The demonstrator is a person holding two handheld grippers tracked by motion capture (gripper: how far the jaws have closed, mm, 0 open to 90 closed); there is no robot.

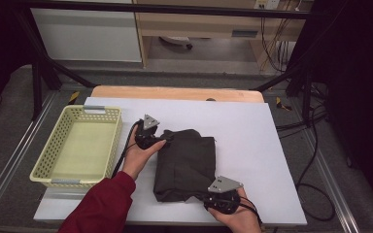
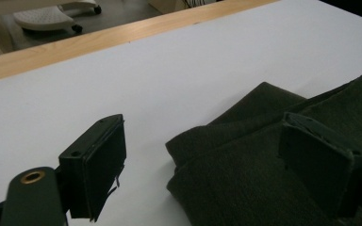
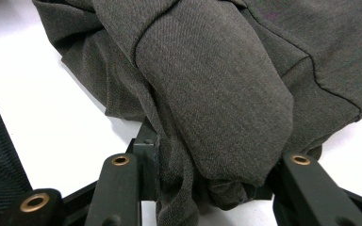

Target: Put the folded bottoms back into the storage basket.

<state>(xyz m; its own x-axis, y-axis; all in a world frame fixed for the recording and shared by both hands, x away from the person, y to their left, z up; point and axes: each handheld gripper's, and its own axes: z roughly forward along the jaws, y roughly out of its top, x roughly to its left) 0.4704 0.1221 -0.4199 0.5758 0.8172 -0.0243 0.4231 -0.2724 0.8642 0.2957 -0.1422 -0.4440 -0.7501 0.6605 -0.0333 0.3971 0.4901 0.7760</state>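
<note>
We see the dark cloth (image 1: 184,162) folded in a rough rectangle at the centre of the high view, lying on the white sheet (image 1: 252,141) that covers the table. Its lower right corner is bunched between the jaws of the right gripper (image 1: 212,196), at the bottom of the frame; in the right gripper view a thick fold of cloth (image 3: 217,94) fills the gap between the two black jaws and both press against it, so we read this gripper as closed on the cloth. The left gripper (image 1: 164,141) sits at the cloth's upper left corner, held by a hand (image 1: 137,155) in a red sleeve (image 1: 102,206). In the left gripper view its jaws stand wide apart: the left one over bare white sheet, the right one over the cloth (image 2: 245,174), with the folded corner lying between them and not pinched. Left of the cloth in the high view stands a pale yellow basket (image 1: 46,155), just beside the left hand.
</note>
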